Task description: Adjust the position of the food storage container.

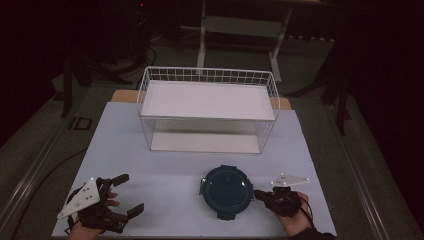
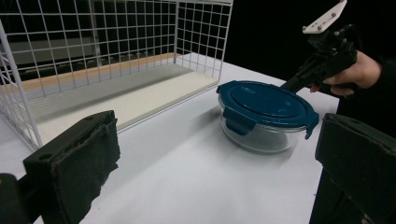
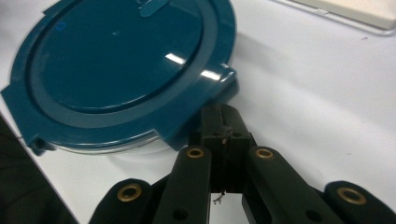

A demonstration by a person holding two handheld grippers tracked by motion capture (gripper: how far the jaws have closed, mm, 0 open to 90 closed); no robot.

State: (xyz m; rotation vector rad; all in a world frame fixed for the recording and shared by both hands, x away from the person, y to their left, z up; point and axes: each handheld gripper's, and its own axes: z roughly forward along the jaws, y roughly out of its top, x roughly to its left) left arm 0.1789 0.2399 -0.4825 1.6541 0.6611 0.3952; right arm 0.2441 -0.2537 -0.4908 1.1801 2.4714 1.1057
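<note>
Container [image 1: 225, 191]: one round glass bowl, blue clip lid – near the table's [image 1: 165, 200] front edge, right of centre.
Rack [image 1: 208, 108]: one white wire shelf, rear.
Right gripper [image 3: 219, 122]: jaws pressed together against a lid clip; whether they pinch it is hidden.
Left gripper [image 1: 130, 194]: jaws spread wide, front-left corner.

One container [image 1: 225, 192] (lidded), one basket [image 1: 207, 109]

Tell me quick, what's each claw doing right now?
Left gripper: open, holding nothing.
Right gripper: shut, tips at a clip of the blue lid; grip uncertain.
</note>
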